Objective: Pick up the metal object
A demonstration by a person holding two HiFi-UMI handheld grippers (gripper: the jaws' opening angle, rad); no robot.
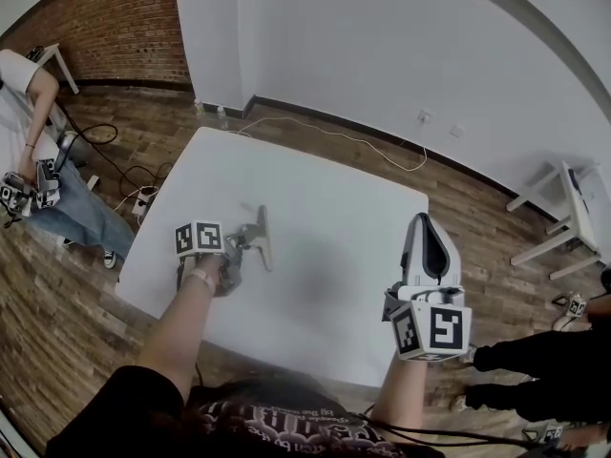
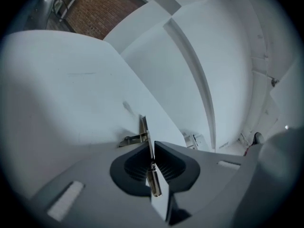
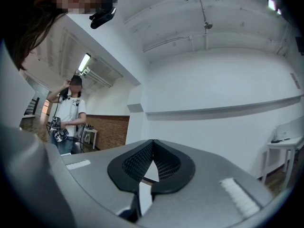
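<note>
My right gripper (image 3: 153, 146) waits near my body, fingers together on nothing. Further out, my left gripper (image 2: 151, 148) has its fingers (image 2: 135, 164) pinched on the thin, flat silvery metal bracket (image 2: 143, 127) (gripped edge-on), which seems to rest on the white bench (image 1: 334, 208). I judge the grasp made; next comes a steady, straight lift.

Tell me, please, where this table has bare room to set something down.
The table is bare across its far half and from the metal object to the right edge. It is crowded only near the left edge, where the left tool grips that object. The right tool is held by the right edge.
</note>
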